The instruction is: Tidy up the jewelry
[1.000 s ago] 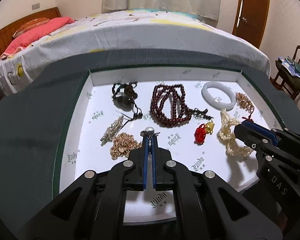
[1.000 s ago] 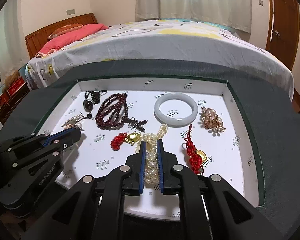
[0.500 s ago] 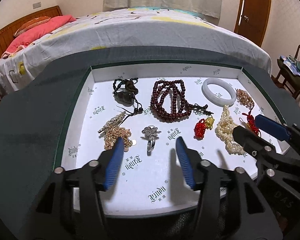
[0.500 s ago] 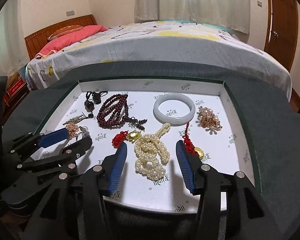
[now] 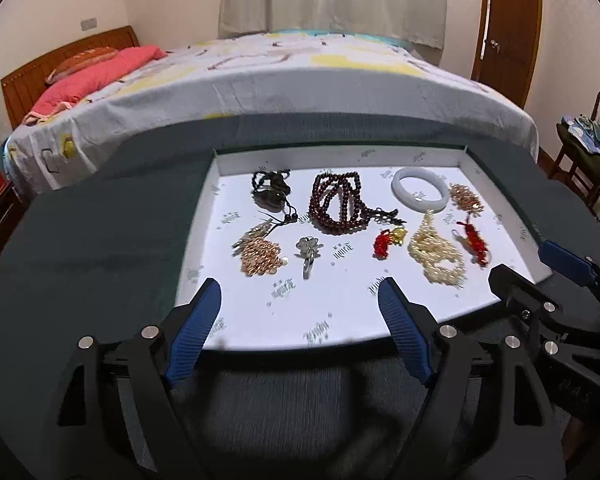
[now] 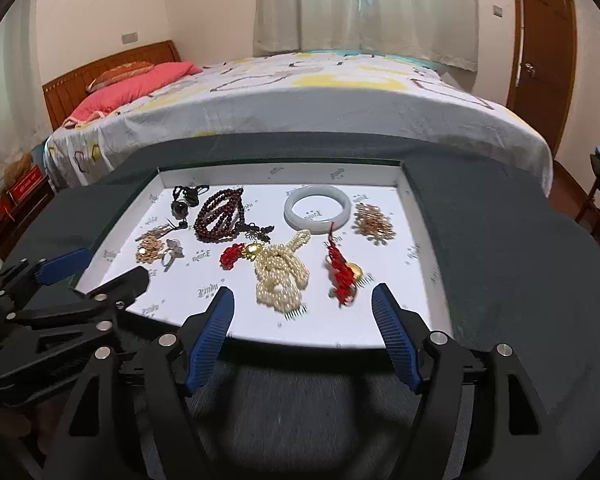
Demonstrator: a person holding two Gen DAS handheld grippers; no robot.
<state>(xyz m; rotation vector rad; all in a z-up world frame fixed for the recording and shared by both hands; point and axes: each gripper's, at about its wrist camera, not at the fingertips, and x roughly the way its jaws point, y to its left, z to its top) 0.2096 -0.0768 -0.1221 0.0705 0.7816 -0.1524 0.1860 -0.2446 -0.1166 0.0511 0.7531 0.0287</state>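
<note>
left tool (image 5: pixel 300 300) opening wide, nothing gripped, ring (image 5: pixel 309 252) lying just ahead. right tool (image 6: pixel 302 306) opening too, empty, pearls (image 6: pixel 281 272) just ahead.

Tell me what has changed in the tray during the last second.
Both hand-held grippers let go and drew back from the tray. The left hand-held gripper released the silver ring; the right hand-held gripper released the pearl strand. The jaws of both are opening, with nothing between them. The other jewelry lies as before.
</note>
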